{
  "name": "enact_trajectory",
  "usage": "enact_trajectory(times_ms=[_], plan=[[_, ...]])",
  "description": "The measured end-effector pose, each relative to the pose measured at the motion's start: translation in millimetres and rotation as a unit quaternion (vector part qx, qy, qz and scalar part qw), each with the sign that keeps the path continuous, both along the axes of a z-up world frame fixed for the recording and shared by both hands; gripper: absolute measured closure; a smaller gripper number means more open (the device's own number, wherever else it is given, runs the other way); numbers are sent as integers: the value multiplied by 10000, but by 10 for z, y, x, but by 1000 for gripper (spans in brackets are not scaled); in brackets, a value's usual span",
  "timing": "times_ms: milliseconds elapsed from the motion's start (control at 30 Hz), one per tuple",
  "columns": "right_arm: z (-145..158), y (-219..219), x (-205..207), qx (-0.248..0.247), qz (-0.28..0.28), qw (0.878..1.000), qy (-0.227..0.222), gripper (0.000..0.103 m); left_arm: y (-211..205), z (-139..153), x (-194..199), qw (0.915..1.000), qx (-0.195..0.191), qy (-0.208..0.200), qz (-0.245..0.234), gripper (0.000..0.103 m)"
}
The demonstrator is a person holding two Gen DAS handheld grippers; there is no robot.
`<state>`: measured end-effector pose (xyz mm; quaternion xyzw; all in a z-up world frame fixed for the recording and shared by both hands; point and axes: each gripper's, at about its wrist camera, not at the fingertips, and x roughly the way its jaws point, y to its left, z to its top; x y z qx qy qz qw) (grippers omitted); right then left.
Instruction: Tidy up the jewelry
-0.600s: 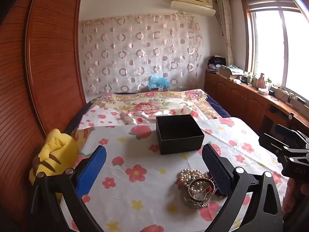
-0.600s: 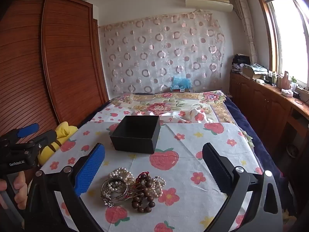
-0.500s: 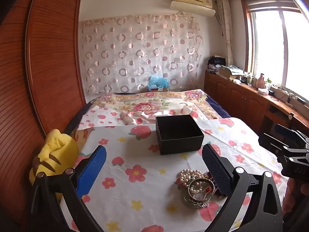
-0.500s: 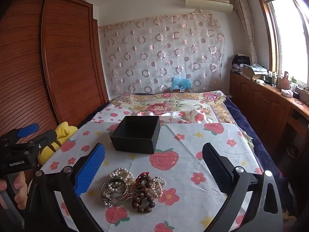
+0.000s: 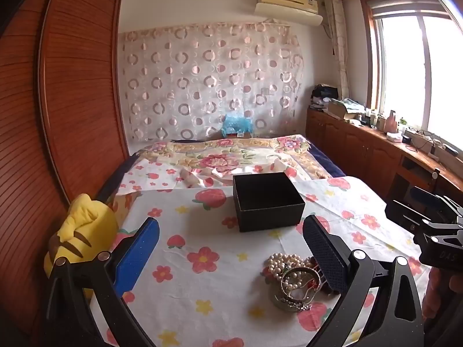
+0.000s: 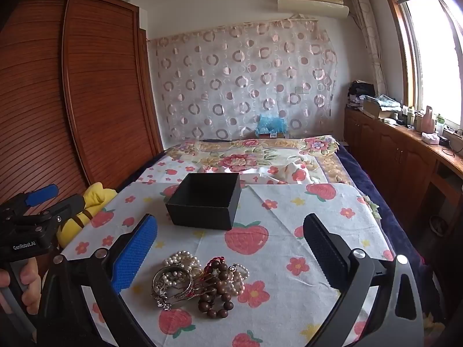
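Observation:
A tangled heap of jewelry (image 6: 199, 282) lies on the flowered cloth: pearl strands, a silver bangle (image 6: 172, 284) and a brown wooden bead bracelet (image 6: 217, 297). Behind it stands an open black box (image 6: 207, 199), empty as far as I see. My right gripper (image 6: 230, 248) hovers wide open just before the heap, nothing between its fingers. In the left wrist view the same heap (image 5: 295, 277) sits low right, partly behind the right finger of my left gripper (image 5: 231, 248), which is open and empty. The black box (image 5: 266, 199) lies ahead of it.
A yellow plush toy (image 5: 78, 237) rests at the cloth's left edge beside the wooden wardrobe (image 5: 58, 101). The flowered bed (image 6: 251, 156) stretches behind the box. A wooden counter (image 6: 405, 144) with clutter runs under the window on the right.

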<state>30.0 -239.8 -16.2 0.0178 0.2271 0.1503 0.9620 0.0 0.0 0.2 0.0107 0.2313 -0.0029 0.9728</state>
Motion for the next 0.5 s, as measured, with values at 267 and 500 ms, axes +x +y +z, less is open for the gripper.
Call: enact_trajectory(times_ms=[267,500], plan=[[-7,4,-2,-3,6,10000,9,2,-1,0,-2,10000,1,-8,-4,7],[-13,5,-5,-6,6,10000,12,2,0,1,-4,10000,4,-17,6,7]])
